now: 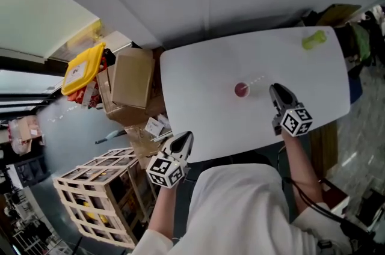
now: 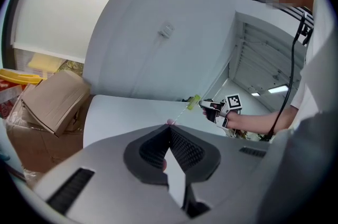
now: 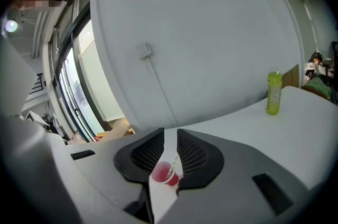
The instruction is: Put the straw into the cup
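Note:
A small pink cup (image 1: 241,89) stands near the middle of the white table (image 1: 198,73), and a thin pale straw (image 1: 256,79) leans out of it to the right. My right gripper (image 1: 275,88) hovers just right of the cup, clear of both. Along its jaws the cup (image 3: 164,173) and straw (image 3: 173,164) show through a narrow gap; the gripper (image 3: 170,134) is slightly open and holds nothing. My left gripper (image 1: 186,137) hangs off the table's near left edge. It (image 2: 169,128) is shut and empty, with the straw (image 2: 180,114) far beyond its tips.
A green bottle (image 1: 313,39) stands at the table's far right corner (image 3: 273,92). On the floor to the left of the table are cardboard boxes (image 1: 131,77), a yellow-lidded bin (image 1: 84,67) and a wooden crate (image 1: 102,193).

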`<state>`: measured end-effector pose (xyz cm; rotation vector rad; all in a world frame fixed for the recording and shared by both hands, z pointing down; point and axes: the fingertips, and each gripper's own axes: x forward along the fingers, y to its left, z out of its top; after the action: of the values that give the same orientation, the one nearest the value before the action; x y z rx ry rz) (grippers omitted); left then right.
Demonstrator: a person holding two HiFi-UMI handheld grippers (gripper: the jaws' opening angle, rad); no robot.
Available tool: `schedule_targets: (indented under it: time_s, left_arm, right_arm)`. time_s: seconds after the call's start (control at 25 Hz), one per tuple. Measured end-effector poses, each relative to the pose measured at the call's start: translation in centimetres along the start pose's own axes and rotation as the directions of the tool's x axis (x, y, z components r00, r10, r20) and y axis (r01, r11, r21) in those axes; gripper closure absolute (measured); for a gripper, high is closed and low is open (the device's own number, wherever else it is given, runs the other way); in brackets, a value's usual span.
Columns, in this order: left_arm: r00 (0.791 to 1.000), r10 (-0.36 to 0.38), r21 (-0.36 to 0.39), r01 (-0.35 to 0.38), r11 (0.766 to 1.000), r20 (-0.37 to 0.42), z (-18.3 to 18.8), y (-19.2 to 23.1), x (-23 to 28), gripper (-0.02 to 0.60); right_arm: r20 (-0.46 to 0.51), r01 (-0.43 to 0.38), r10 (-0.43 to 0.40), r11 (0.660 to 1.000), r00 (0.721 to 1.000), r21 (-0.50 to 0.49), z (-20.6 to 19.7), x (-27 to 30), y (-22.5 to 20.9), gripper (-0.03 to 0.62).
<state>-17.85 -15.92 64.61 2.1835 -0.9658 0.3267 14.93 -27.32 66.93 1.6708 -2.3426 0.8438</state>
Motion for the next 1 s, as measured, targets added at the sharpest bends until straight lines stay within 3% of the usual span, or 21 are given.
schedule_targets:
  time_s: [0.48,1.0]
  left_arm:
    - [0.999,-0.018,0.021,0.018,1.0,0.032,-0.3,-0.9,-1.7,0.578]
    - [0.996,0.001,0.005,-0.001,1.0,0.087,-1.8,-7.3,-1.0,0.58]
  right_arm:
    - [0.089,0.146,-0.147,0.989,0.985,0.013,1.2,-15.4,-2.0,0.53]
    - [0.14,0.068,-0.064,0.997,0.988,-0.026,2.5,-19.1,-3.4,0.557]
